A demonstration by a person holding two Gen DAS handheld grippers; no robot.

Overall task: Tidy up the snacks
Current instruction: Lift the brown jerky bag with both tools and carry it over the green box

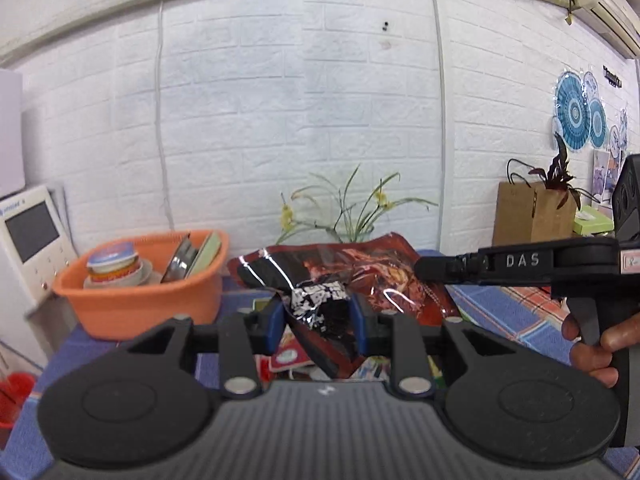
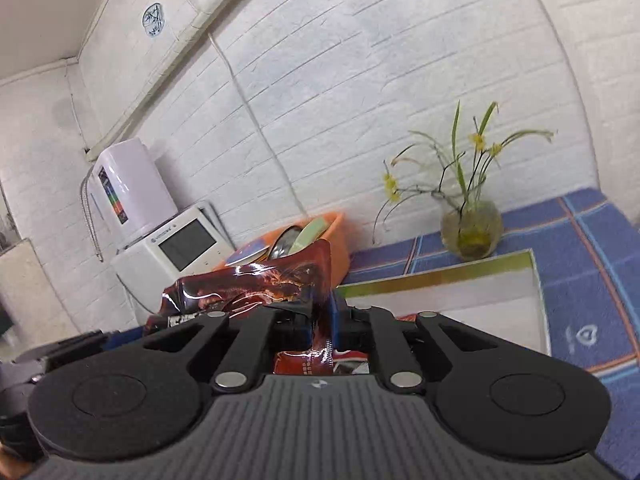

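Snack bag (image 1: 360,276) hangs above the table, pinched at opposite edges by left tongs (image 1: 316,316) and right tongs (image 2: 322,320).

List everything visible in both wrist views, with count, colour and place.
snack bag: one, dark red, held up between both grippers
orange basin: one, holding dishes, left on the table
flower vase: one, clear glass with yellow blooms, by the wall
tablecloth: one, blue check, covering the table
box: one, white with green rim, open, below the vase
white appliance: one, with a screen, left of the basin
brown bag: one, holding a dark plant, far right
left gripper: black, shut on the snack bag
right gripper: black, shut on the snack bag
hand: one, holding the right gripper's handle
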